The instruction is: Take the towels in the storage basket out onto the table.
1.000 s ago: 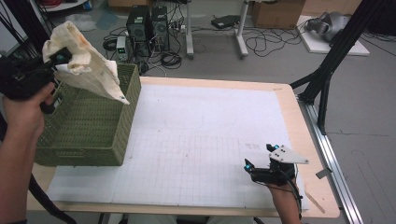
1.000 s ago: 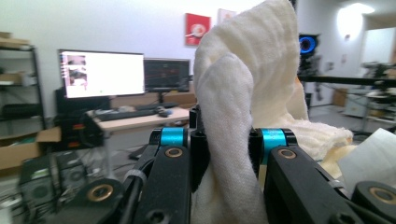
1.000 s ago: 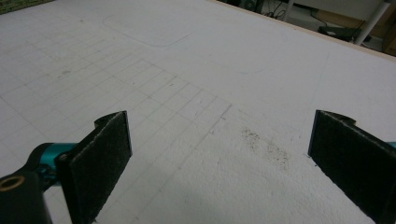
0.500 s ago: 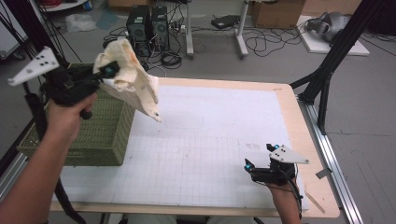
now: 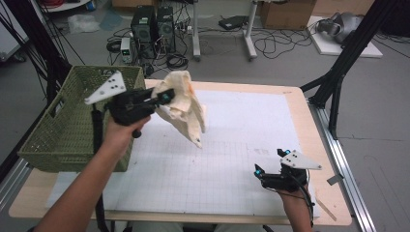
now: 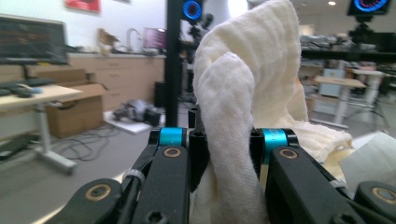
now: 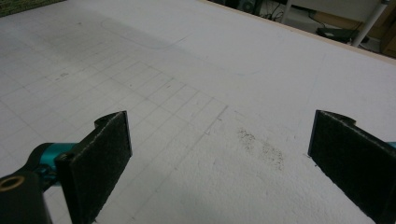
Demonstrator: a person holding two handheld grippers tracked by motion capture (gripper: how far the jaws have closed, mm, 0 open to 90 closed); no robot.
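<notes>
A cream cloth (image 5: 186,106) hangs in the air over the left part of the white gridded mat (image 5: 241,125), with my left gripper (image 5: 164,95) shut on its upper fold. In the left gripper view the cloth (image 6: 238,107) is pinched between the two black jaws and rises above them. A green woven basket (image 5: 63,125) stands on the table's left end, just left of that gripper. My right gripper (image 5: 270,162) rests low near the mat's front right corner. Its pads (image 7: 100,161) stand wide open over bare mat (image 7: 196,93).
The wooden table edge (image 5: 309,121) runs along the right, with a black stand leg (image 5: 338,77) just beyond it. Computer towers (image 5: 152,24), cables and desk legs sit on the floor behind the table.
My left gripper has carried the cloth from above the basket rightward and downward, out over the mat. The right gripper has stayed where it was.
</notes>
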